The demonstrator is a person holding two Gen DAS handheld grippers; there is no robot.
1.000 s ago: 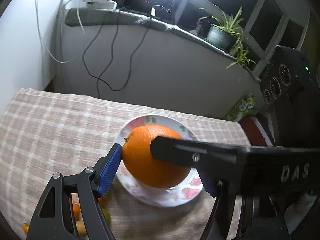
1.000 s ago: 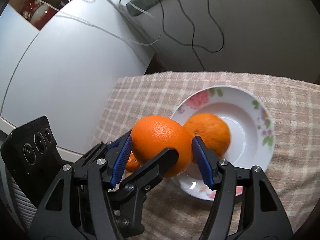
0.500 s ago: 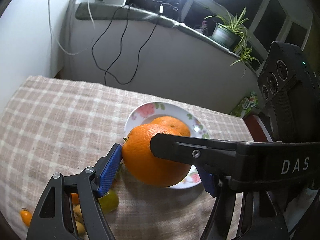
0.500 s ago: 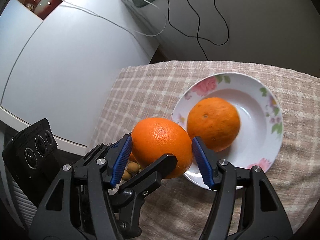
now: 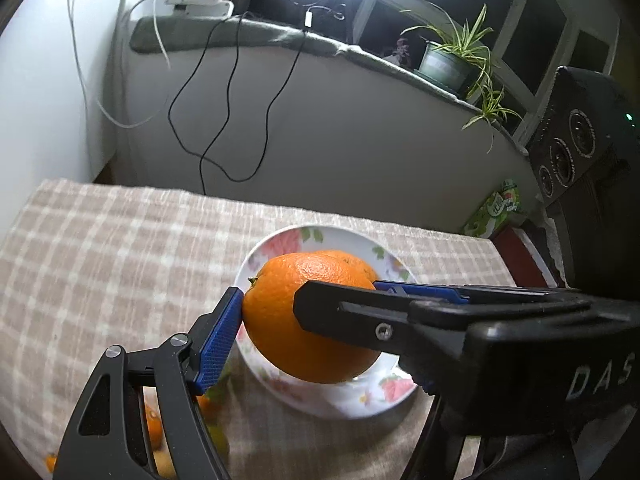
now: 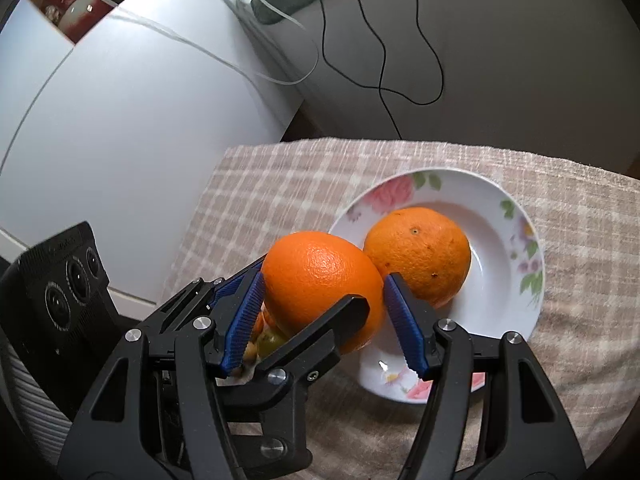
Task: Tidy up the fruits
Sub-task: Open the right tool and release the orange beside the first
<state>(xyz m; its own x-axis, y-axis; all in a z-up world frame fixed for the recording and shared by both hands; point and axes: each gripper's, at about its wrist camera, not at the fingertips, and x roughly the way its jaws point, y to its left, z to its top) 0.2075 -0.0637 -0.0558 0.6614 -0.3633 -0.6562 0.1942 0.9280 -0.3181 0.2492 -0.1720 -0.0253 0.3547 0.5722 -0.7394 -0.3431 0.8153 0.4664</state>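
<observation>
My left gripper [image 5: 316,328] is shut on a large orange [image 5: 308,320] and holds it above the near-left rim of a white flowered plate [image 5: 352,396]. A second orange [image 6: 420,252] lies in the plate [image 6: 516,304]. In the right wrist view the held orange [image 6: 320,280] sits between the pads of my right gripper [image 6: 324,320], with the left gripper's black finger [image 6: 316,340] across its front. The right pads stand close on either side of it; contact is unclear.
A checked cloth [image 5: 100,256] covers the table. Several small orange and green fruits [image 5: 156,432] lie on it under the left gripper. A black device [image 5: 580,148] stands at the right edge. Cables hang down the wall behind.
Both grippers with the held orange have moved forward toward the plate. The orange now overlaps the plate's near rim and hides most of the second orange in the left view.
</observation>
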